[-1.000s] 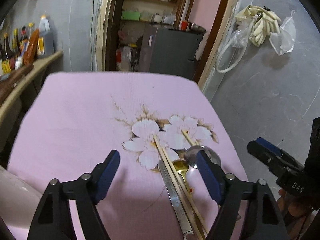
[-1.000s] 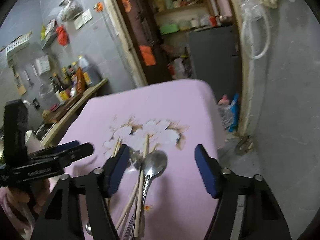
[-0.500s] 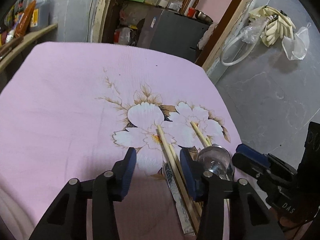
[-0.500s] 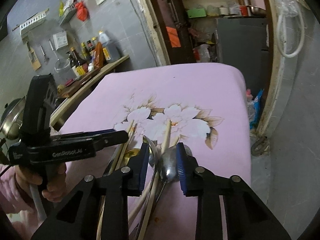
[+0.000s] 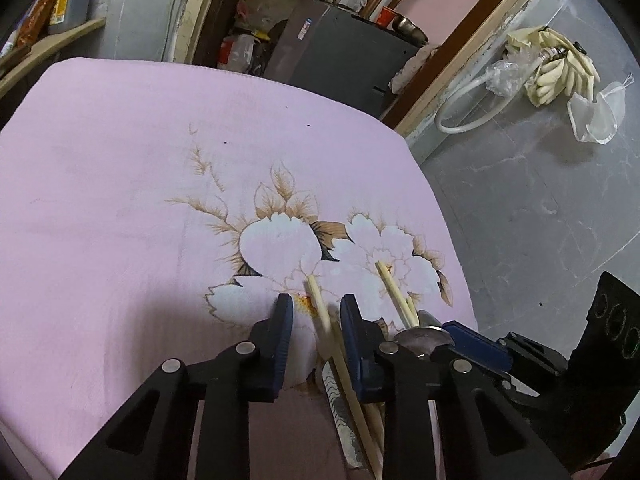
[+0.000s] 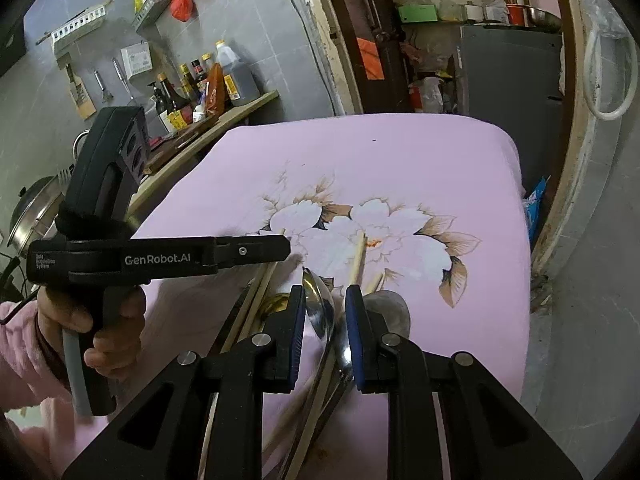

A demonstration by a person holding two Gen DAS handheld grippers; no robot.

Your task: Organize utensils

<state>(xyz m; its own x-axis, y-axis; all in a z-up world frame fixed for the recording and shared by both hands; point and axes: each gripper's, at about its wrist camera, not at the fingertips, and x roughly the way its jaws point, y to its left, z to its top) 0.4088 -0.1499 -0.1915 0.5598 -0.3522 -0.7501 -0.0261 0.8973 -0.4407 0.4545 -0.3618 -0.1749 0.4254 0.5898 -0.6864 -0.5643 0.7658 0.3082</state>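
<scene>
Left black two-finger gripper with blue pads [image 5: 316, 316] is narrowed to a small gap, tilted down near the cloth, a pink-sleeved hand [image 6: 94, 324] wrapped round its handle, while the matching right gripper [image 6: 325, 312] sits low right beside it, fingers pinched nearly together.

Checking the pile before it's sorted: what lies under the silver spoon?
Under the silver spoon lie wooden chopsticks, a gold spoon and the pink floral cloth. The right tool hides the handles further down.
</scene>
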